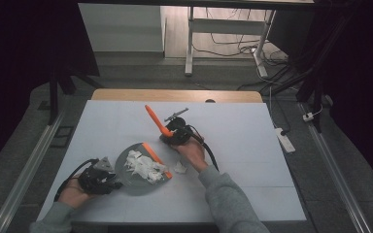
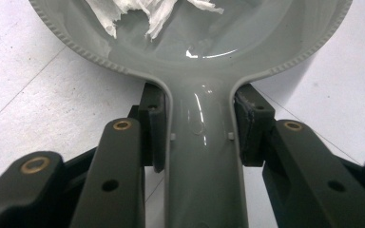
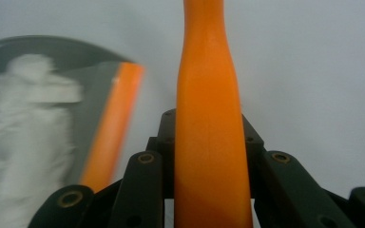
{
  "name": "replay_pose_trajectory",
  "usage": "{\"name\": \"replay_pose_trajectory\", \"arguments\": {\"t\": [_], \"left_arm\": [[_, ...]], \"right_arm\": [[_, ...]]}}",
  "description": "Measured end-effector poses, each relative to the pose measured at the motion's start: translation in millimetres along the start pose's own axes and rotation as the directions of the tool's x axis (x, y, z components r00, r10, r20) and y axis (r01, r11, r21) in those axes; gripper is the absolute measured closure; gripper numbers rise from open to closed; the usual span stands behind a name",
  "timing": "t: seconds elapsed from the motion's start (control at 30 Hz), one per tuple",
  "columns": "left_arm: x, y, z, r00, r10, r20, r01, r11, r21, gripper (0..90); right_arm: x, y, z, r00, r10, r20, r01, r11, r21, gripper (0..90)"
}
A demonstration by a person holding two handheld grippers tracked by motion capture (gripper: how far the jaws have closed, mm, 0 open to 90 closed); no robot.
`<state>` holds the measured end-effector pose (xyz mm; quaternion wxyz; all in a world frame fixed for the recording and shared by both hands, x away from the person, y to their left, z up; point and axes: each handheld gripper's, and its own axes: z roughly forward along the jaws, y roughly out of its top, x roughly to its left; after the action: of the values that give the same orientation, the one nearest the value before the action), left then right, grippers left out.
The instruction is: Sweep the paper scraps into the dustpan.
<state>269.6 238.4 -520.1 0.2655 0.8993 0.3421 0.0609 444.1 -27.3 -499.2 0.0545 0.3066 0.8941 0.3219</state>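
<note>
With most white scraps point(image 1: 143, 165) gathered in the grey dustpan point(image 1: 126, 178), whose handle is clamped by the left gripper point(image 1: 108, 180), one scrap point(image 1: 180, 167) at its 3 o'clock remains to be swept by the orange brush point(image 1: 154, 121) gripped in the right gripper point(image 1: 171, 134).

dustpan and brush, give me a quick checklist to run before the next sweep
1. Left gripper shut on the dustpan handle: ok, fingers press both sides.
2. Right gripper shut on the orange brush handle: ok.
3. White paper scraps inside the pan: ok.
4. Stray scrap on the table beside the orange lip: not ok, still to sweep.
5. Pan lip flat on the table: cannot tell.
6. Brush head position: cannot tell.
</note>
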Motion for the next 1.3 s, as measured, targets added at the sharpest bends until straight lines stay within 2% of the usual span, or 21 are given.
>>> {"name": "replay_pose_trajectory", "arguments": {"t": [0.07,0.1,0.13,0.2,0.23,0.27,0.33,0.37,0.4,0.53,0.63,0.77,0.8,0.83,0.97,1.07,1.1,1.13,1.23,1.27,1.3], "left_arm": [[-0.3,0.2,0.2,1.0000,-0.001,-0.002,0.001,1.0000,0.000,61.6],[-0.3,0.3,0.1,1.0000,-0.001,-0.001,0.001,1.0000,0.001,61.6],[-0.4,0.2,0.2,1.0000,-0.002,0.001,0.002,1.0000,0.001,61.6],[-0.4,0.4,0.2,1.0000,-0.001,0.001,0.001,1.0000,0.004,61.6],[-0.4,0.4,0.2,1.0000,-0.001,0.001,0.001,1.0000,0.004,61.6],[-0.6,0.5,0.2,1.0000,-0.001,-0.001,0.001,1.0000,0.003,61.6],[-0.8,0.6,0.2,1.0000,-0.002,-0.001,0.002,1.0000,0.002,61.6],[-0.9,0.6,0.3,1.0000,-0.004,-0.001,0.004,1.0000,0.001,61.6],[-0.6,0.7,0.2,1.0000,-0.002,0.000,0.002,1.0000,0.002,61.6],[0.0,0.7,0.4,1.0000,-0.001,0.004,0.001,1.0000,0.002,61.6],[0.2,0.6,0.4,1.0000,0.000,0.003,0.000,1.0000,0.001,61.6],[0.5,0.6,0.6,1.0000,0.000,0.005,0.000,1.0000,0.002,61.6],[0.3,0.6,0.5,1.0000,0.000,0.004,0.000,1.0000,0.002,61.6],[0.0,0.6,0.3,1.0000,0.000,0.003,0.000,1.0000,0.002,61.6],[0.0,0.6,0.4,1.0000,-0.001,0.004,0.001,1.0000,0.001,61.6],[-0.1,0.7,0.5,1.0000,0.000,0.003,0.000,1.0000,0.002,61.6],[-0.1,0.7,0.5,1.0000,0.000,0.003,0.000,1.0000,0.002,61.6],[0.0,0.7,0.5,1.0000,0.000,0.003,0.000,1.0000,0.002,61.6],[-0.2,0.7,0.9,1.0000,0.000,0.003,0.000,1.0000,0.003,61.6],[-0.2,0.8,0.8,1.0000,0.001,0.002,-0.001,1.0000,0.004,61.6],[-0.5,1.0,1.0,1.0000,-0.002,0.002,0.002,1.0000,0.001,61.6]], "right_arm": [[11.8,-0.6,1.2,0.9989,-0.024,-0.041,0.024,0.9996,0.011,71.1],[11.8,-0.6,1.2,0.9989,-0.024,-0.041,0.024,0.9996,0.011,71.1],[22.1,0.8,-2.8,0.9946,-0.051,-0.091,0.050,0.9987,-0.011,71.1],[24.9,6.0,-12.9,0.9942,-0.063,-0.087,0.057,0.9962,-0.066,71.1],[24.9,6.0,-12.9,0.9942,-0.063,-0.087,0.057,0.9962,-0.066,71.1],[17.9,12.2,-22.3,0.9974,-0.063,-0.036,0.059,0.9935,-0.097,71.1],[10.3,14.8,-25.7,0.9989,-0.045,-0.015,0.044,0.9940,-0.101,71.1],[-10.1,18.0,-28.9,0.9990,0.002,0.044,0.003,0.9943,-0.106,71.2],[-10.1,18.0,-28.9,0.9990,0.002,0.044,0.003,0.9943,-0.106,71.2],[-39.8,15.9,-20.3,0.9918,0.053,0.116,-0.046,0.9967,-0.067,71.1],[-46.4,12.7,-9.9,0.9914,0.062,0.116,-0.058,0.9977,-0.035,71.2],[-32.7,13.7,2.1,0.9966,0.035,0.075,-0.035,0.9994,0.002,71.2],[-20.1,15.5,8.0,0.9982,0.005,0.060,-0.007,0.9997,0.024,71.2],[-20.1,15.5,8.0,0.9982,0.005,0.060,-0.007,0.9997,0.024,71.2],[4.4,18.2,13.0,0.9972,-0.053,0.053,0.050,0.9973,0.054,71.2],[18.6,16.0,14.3,0.9983,-0.049,-0.031,0.050,0.9973,0.053,71.1],[18.6,16.0,14.3,0.9983,-0.049,-0.031,0.050,0.9973,0.053,71.1],[29.9,14.5,14.9,0.9955,-0.089,-0.033,0.091,0.9941,0.059,71.2],[39.6,13.9,14.1,0.9913,-0.108,-0.076,0.112,0.9919,0.060,71.1],[47.6,15.3,8.5,0.9822,-0.143,-0.121,0.149,0.9882,0.035,71.2],[47.6,15.3,8.5,0.9822,-0.143,-0.121,0.149,0.9882,0.035,71.2]]}}
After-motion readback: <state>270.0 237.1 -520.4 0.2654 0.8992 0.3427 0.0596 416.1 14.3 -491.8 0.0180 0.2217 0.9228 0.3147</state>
